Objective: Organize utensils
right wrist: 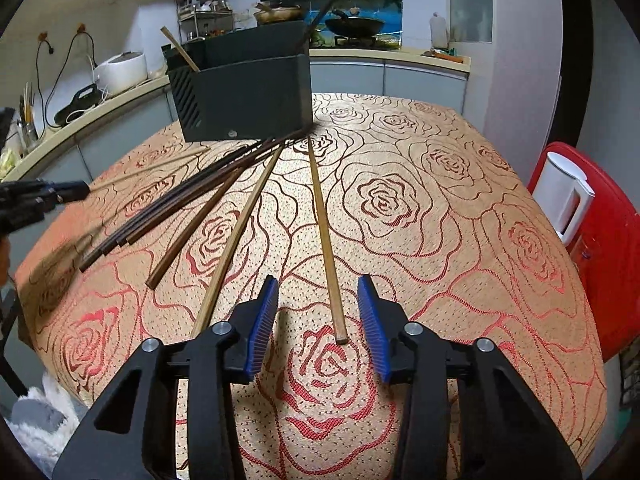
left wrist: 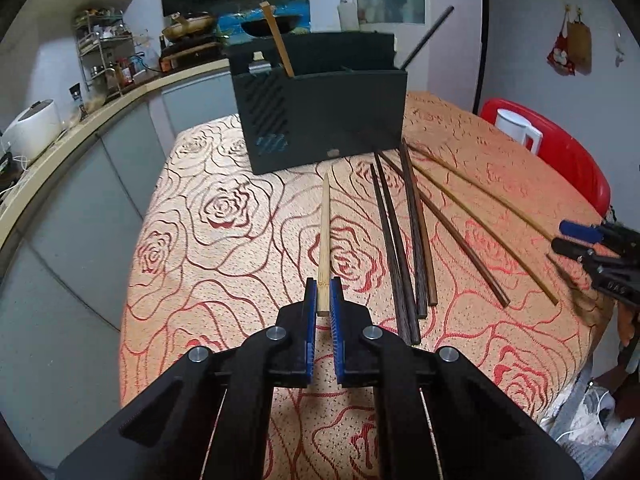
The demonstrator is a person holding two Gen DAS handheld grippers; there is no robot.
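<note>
My left gripper [left wrist: 323, 285] is shut on the thick end of a light bamboo chopstick [left wrist: 325, 236], which points toward the dark utensil holder [left wrist: 320, 116]. The holder holds a bamboo chopstick [left wrist: 278, 40] on its left and a dark chopstick [left wrist: 428, 36] on its right. Several dark and brown chopsticks [left wrist: 404, 232] lie fanned on the tablecloth to the right. My right gripper [right wrist: 318, 288] is open, its jaws on either side of the near end of a brown chopstick [right wrist: 326, 236] lying on the table. The holder [right wrist: 244, 96] also shows in the right wrist view.
The round table has a rose-patterned cloth [left wrist: 224, 240]. A red chair [right wrist: 608, 248] with a white kettle [right wrist: 564, 196] stands at the right. A kitchen counter [left wrist: 80, 120] curves behind the table. The right gripper shows at the edge of the left view [left wrist: 600, 256].
</note>
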